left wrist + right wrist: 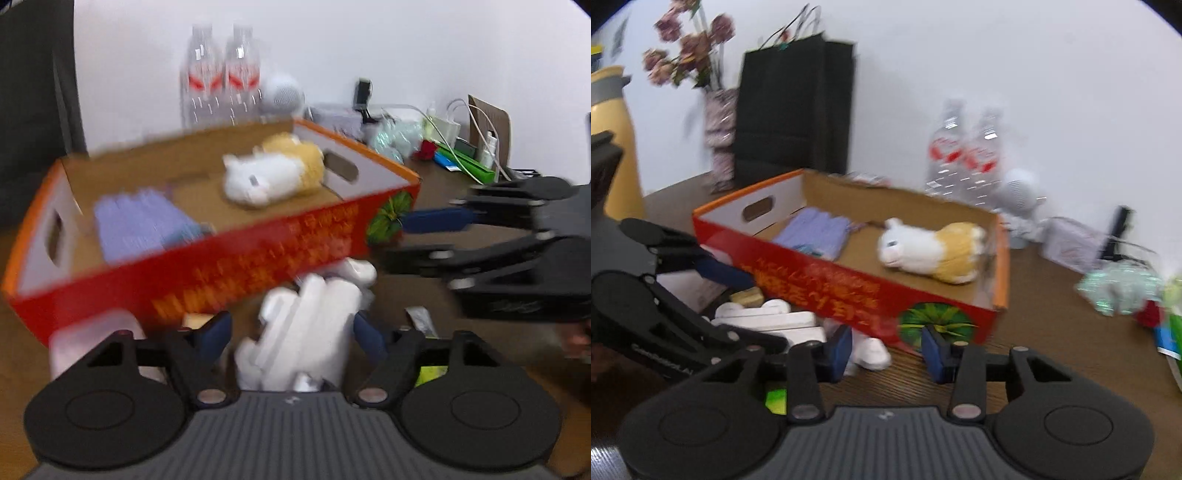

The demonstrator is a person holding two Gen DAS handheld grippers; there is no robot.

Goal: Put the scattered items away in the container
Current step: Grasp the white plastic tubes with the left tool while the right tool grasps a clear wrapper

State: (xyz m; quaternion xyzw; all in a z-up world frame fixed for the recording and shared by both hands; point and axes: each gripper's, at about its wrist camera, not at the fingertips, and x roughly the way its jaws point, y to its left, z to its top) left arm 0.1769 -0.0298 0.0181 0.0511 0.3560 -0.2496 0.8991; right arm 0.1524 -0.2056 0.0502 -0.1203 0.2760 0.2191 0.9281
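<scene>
A red cardboard box [236, 254] [849, 291] stands on the wooden table. Inside lie a white and yellow plush toy [273, 173] [931, 251] and a folded lilac cloth [140, 221] [816, 232]. My left gripper [291, 332] is shut on a white foam block [306, 332] [775, 321] just in front of the box's near wall. My right gripper [886, 349] is open and empty by the box's right front corner; it shows in the left wrist view [402, 236]. A small white piece [871, 352] lies between its fingers on the table.
Two water bottles [221, 81] [964, 155], a round white speaker [284, 94] and desk clutter with cables [461, 147] stand behind the box. A black paper bag [794, 110], a flower vase [720, 140] and a yellow jug [613, 140] stand at the far left.
</scene>
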